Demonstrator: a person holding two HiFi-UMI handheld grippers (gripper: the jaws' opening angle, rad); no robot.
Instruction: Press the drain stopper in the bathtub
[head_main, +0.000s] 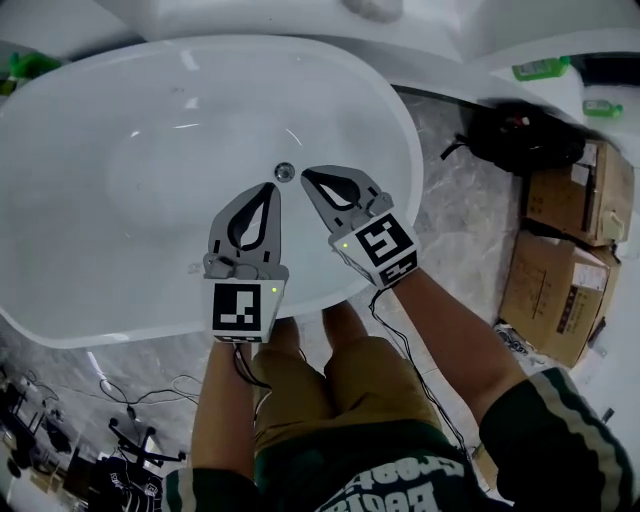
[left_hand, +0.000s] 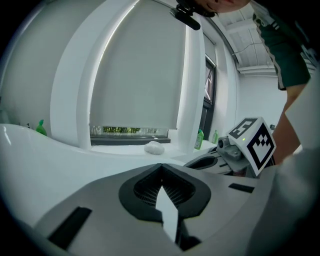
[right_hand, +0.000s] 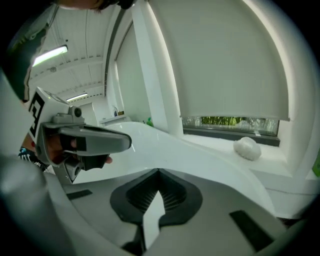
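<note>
The left gripper (head_main: 268, 190) and the right gripper (head_main: 310, 178) are both fully closed and hold nothing. They hover over the bathtub (head_main: 90, 130). The drain stopper (head_main: 285, 172) lies on the tub bottom and shows between their tips. To press it well, one closed tip should come straight down on its centre. Whether it is already down is too small to judge. The enamel looks glossy and slippery. Cardboard boxes (head_main: 565, 290) stand on the marble floor (head_main: 450, 210).

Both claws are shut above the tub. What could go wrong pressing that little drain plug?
The drain stopper is small and shiny, so the shut right gripper could slip off it onto the smooth bathtub. The left gripper hangs close beside it, so the two might collide.
</note>
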